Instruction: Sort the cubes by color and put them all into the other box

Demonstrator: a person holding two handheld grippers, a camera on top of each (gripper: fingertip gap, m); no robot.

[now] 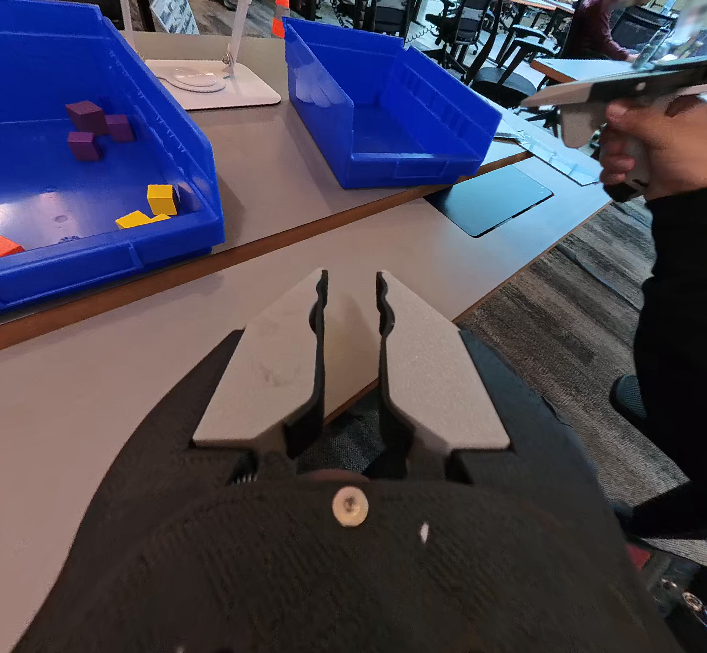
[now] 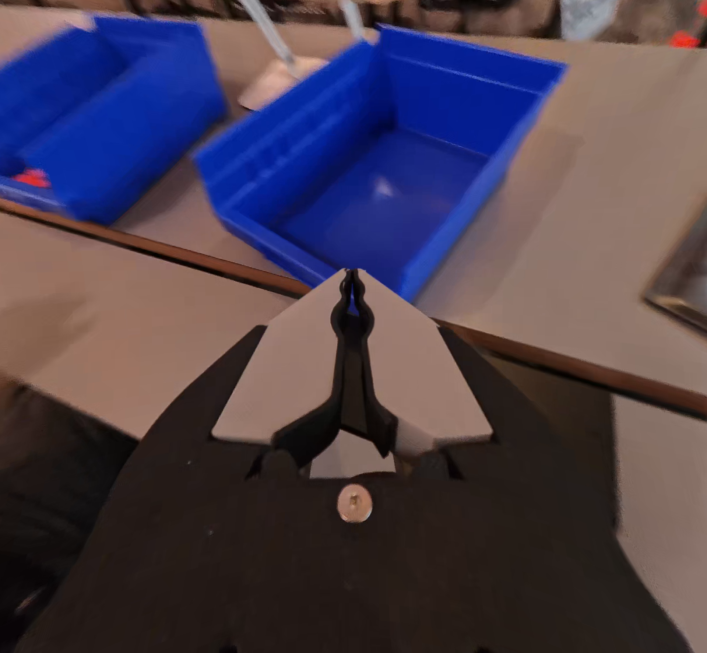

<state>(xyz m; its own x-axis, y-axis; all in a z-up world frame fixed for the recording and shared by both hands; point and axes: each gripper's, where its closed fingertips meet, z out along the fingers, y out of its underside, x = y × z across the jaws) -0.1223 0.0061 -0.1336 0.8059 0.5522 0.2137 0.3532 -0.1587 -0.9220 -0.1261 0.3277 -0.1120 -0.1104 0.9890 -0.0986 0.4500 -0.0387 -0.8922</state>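
Observation:
A blue box at the left holds three purple cubes, yellow cubes and an orange cube. A second blue box to its right is empty; it fills the middle of the right wrist view. My left gripper is open and empty above the near table, short of both boxes. My right gripper is shut with nothing in it, just before the empty box's near corner. The left box shows blurred there with a red-orange cube.
A white lamp stand sits behind the boxes. A black panel is set in the grey table. A hand holding the other gripper is at the right. Office chairs and desks stand beyond.

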